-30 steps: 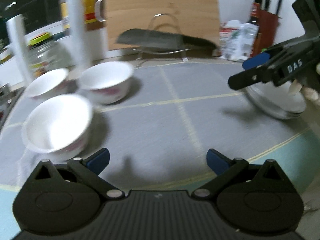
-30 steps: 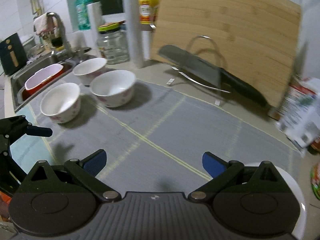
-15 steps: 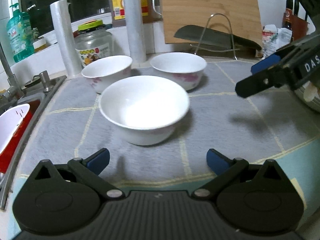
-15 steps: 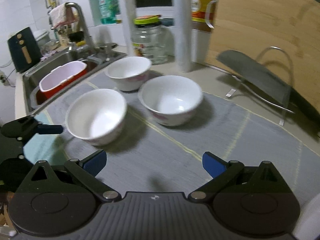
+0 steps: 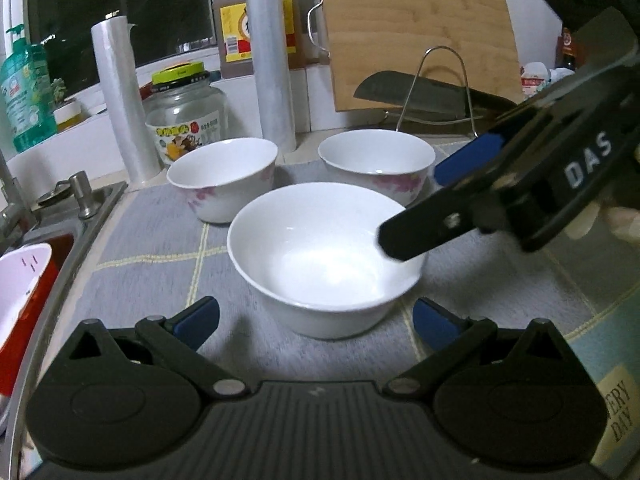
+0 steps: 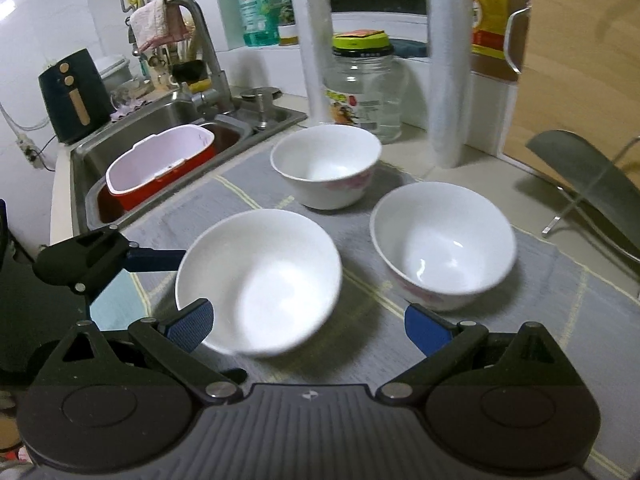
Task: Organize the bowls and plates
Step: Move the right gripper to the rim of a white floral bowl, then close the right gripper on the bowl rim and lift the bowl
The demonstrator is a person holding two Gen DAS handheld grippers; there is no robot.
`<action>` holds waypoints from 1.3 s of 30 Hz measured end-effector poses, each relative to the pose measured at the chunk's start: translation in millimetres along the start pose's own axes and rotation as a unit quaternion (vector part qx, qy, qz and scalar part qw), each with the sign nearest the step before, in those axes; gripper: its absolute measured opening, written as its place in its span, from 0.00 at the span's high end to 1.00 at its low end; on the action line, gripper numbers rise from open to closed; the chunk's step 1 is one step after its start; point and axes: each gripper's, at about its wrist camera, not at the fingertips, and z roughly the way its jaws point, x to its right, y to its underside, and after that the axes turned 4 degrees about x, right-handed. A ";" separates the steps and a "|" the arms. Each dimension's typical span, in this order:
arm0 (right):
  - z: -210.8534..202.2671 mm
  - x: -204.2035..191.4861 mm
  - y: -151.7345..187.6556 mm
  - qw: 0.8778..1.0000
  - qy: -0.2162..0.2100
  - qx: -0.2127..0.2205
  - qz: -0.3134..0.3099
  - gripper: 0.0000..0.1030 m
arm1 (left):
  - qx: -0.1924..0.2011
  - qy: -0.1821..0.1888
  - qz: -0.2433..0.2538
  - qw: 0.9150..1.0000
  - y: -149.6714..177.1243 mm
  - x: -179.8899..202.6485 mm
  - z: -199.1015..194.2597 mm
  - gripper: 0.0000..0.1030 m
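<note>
The nearest bowl [image 5: 326,268] sits upright on the grey mat, dead ahead of the left claw [image 5: 316,318] and centred between its spread, empty fingers. The right claw [image 6: 306,322] is also spread and empty — its left finger overlaps that bowl's near rim, whether touching I cannot tell. The two flowered bowls [image 6: 326,164] stand farther back, side by side on the table.

Glossy white ceramic bowls [image 5: 326,256] sit on a matt grey cloth mat [image 5: 152,236] beside a brushed-metal sink [image 6: 160,128].
</note>
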 end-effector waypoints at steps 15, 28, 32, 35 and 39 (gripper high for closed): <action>31.4 -1.8 -11.7 0.999 -0.029 -0.018 0.010 0.15 | 0.017 0.032 0.005 0.999 -4.0 -1.8 2.9 0.13; 35.6 -3.5 -14.7 0.999 -0.041 -0.021 0.006 0.25 | 0.014 0.036 0.009 0.999 -5.7 -3.1 2.4 0.13; 32.5 -4.0 -15.1 0.999 -0.042 -0.020 0.007 0.25 | 0.011 0.037 0.013 0.999 -6.8 -2.0 1.8 0.13; 26.7 -4.7 -15.0 0.999 -0.043 -0.018 0.007 0.25 | 0.009 0.039 0.013 0.999 -8.0 -0.4 0.4 0.13; 17.7 -4.1 -13.0 0.999 -0.041 -0.018 0.009 0.25 | 0.011 0.044 0.016 0.999 -10.8 4.9 -4.8 0.13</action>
